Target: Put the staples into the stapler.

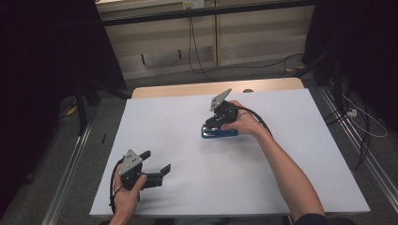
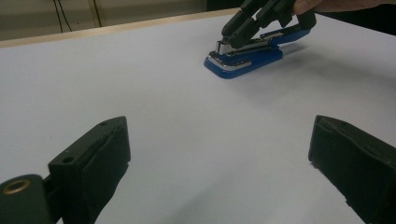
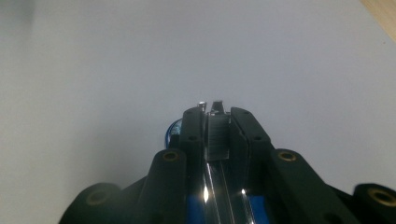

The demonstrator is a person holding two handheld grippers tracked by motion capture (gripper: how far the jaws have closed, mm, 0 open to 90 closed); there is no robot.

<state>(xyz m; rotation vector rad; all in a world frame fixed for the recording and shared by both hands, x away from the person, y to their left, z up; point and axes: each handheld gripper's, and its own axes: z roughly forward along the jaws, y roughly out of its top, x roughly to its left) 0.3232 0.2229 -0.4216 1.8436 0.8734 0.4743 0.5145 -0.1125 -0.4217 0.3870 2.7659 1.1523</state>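
Observation:
A blue stapler [image 1: 220,133] lies near the middle of the white table [image 1: 164,122]. My right gripper [image 1: 210,124] comes down on it from the right, shut on the stapler's upper arm. In the right gripper view the metal top of the stapler [image 3: 215,137] sits pinched between the two black jaws of the right gripper [image 3: 215,122]. The left gripper view shows the stapler [image 2: 243,60] at the far side with the right gripper [image 2: 240,30] on it. My left gripper [image 1: 157,161] rests near the front left of the table, open and with nothing between its jaws [image 2: 219,154].
A wooden strip [image 1: 211,87] borders the table's far edge. Beyond it, cables [image 1: 195,51] run across the floor in front of a pale wall. Metal rails [image 1: 70,164] flank the table, and dark curtains [image 1: 42,56] hang on both sides.

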